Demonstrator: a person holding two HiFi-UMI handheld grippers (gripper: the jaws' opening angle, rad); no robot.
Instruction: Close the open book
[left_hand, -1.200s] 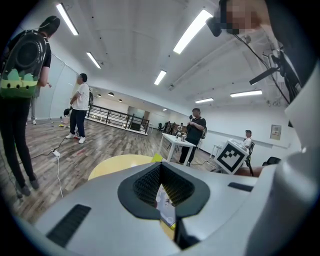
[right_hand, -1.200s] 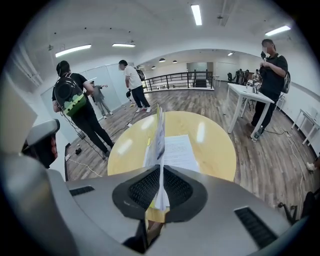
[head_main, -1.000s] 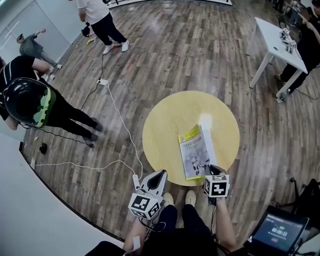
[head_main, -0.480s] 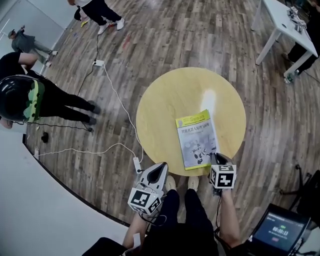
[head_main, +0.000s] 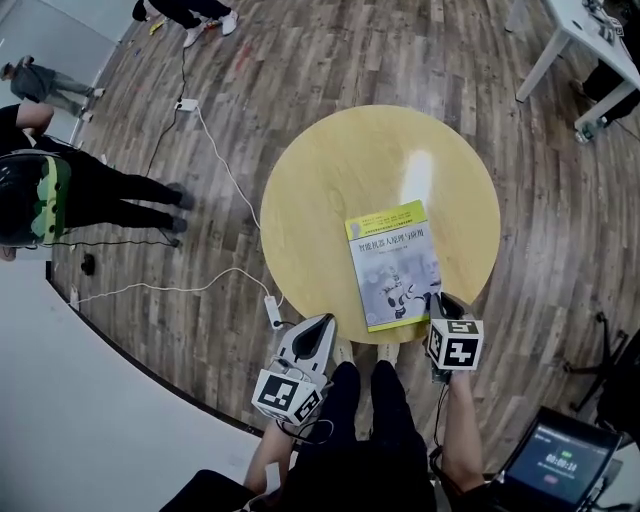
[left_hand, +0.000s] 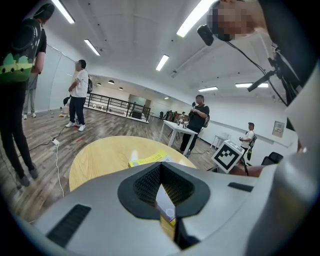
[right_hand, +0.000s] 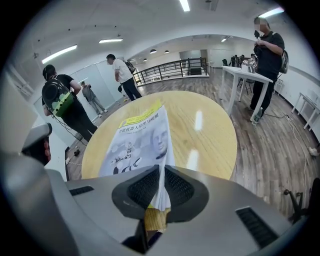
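Closing step judged nearly done: book (head_main: 393, 262) lying cover up, nearly flat, on near right part of round yellow bench (head_main: 320, 190). Right gripper (head_main: 440, 298) fingers clamped on book's near corner edge. Left gripper (head_main: 322, 325) fingers together, empty, just off bench rim. Next, probably: let go and draw back without lifting cover. Yellow band across top of cover; Chinese title, too small to read.

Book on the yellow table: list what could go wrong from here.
1. The right gripper pinches thin sheets at the book's near corner; a tug could crease or tear them.
2. The book lies close to the table's near rim, and the left gripper steadies nothing; it might slide off.
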